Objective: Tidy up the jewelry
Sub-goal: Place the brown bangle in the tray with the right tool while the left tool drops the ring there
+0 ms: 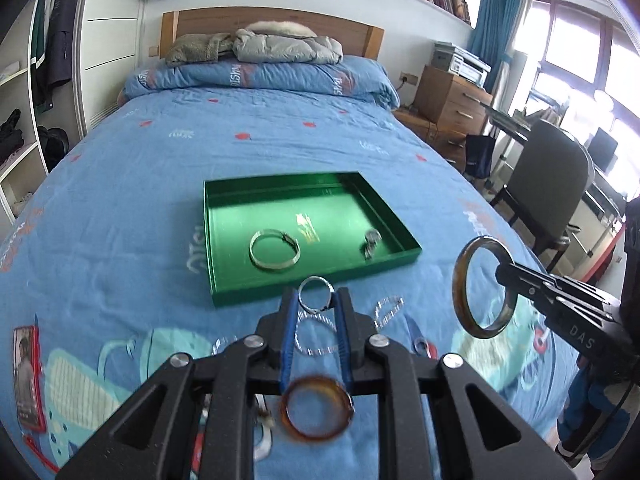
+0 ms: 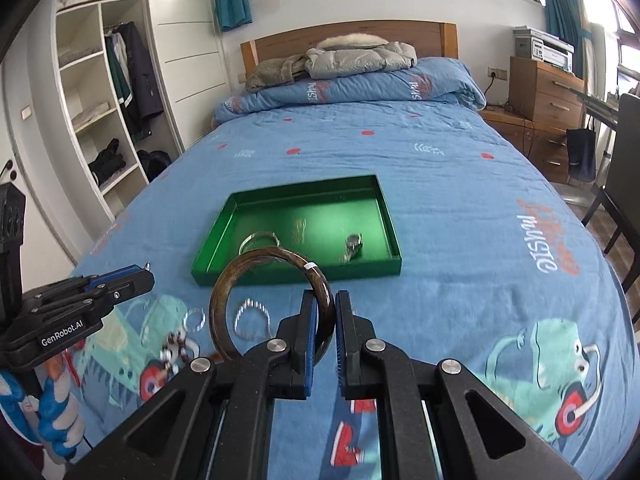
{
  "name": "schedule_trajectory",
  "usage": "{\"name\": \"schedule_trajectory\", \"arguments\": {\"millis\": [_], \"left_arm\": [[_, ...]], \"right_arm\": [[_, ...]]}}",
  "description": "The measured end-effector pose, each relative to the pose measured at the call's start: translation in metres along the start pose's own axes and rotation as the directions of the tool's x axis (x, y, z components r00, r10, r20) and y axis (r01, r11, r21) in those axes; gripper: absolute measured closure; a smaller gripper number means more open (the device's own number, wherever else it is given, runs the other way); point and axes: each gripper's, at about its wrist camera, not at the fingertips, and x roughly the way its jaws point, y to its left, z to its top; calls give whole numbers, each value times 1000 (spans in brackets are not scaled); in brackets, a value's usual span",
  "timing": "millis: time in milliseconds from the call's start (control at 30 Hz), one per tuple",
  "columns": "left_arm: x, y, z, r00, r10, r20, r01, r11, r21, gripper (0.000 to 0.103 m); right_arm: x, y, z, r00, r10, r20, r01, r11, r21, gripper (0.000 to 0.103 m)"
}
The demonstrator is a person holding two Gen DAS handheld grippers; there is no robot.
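Observation:
A green tray (image 1: 224, 284) (image 2: 208, 270) lies on the blue bedspread and holds a silver bangle (image 1: 274, 249) (image 2: 258, 240) and a small silver piece (image 1: 371, 242) (image 2: 353, 245). My left gripper (image 1: 317, 300) (image 2: 146, 274) is shut on a small silver ring (image 1: 316, 294), held just before the tray's near edge. My right gripper (image 2: 323, 304) (image 1: 502, 270) is shut on a dark brown bangle (image 2: 268, 300) (image 1: 480, 288), held upright above the bed, right of the left gripper. An amber bangle (image 1: 316, 408), clear bracelets (image 1: 316, 334) (image 2: 250, 320) and a bead bracelet (image 2: 174, 350) lie on the bedspread near me.
Folded quilt and jackets (image 1: 276, 46) lie at the headboard. A wardrobe with open shelves (image 2: 92, 112) stands left of the bed. A wooden dresser with a printer (image 1: 454, 96) and a chair (image 1: 548, 184) stand right.

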Motion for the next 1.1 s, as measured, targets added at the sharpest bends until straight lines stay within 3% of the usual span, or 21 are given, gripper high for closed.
{"name": "schedule_trajectory", "arguments": {"millis": [233, 433, 733, 1100], "left_arm": [[46, 23, 46, 1000, 26, 7, -26, 999, -20, 86], [100, 40, 73, 998, 57, -40, -58, 998, -5, 86], [180, 59, 91, 990, 55, -128, -60, 997, -39, 86], [240, 63, 84, 974, 64, -215, -75, 996, -42, 86]], "right_arm": [[52, 3, 57, 1000, 2, 8, -2, 1000, 19, 94], [117, 1, 88, 1000, -9, -4, 9, 999, 38, 94], [202, -7, 100, 995, -46, -83, 51, 997, 54, 94], [261, -25, 80, 975, -91, -203, 106, 992, 67, 94]]}}
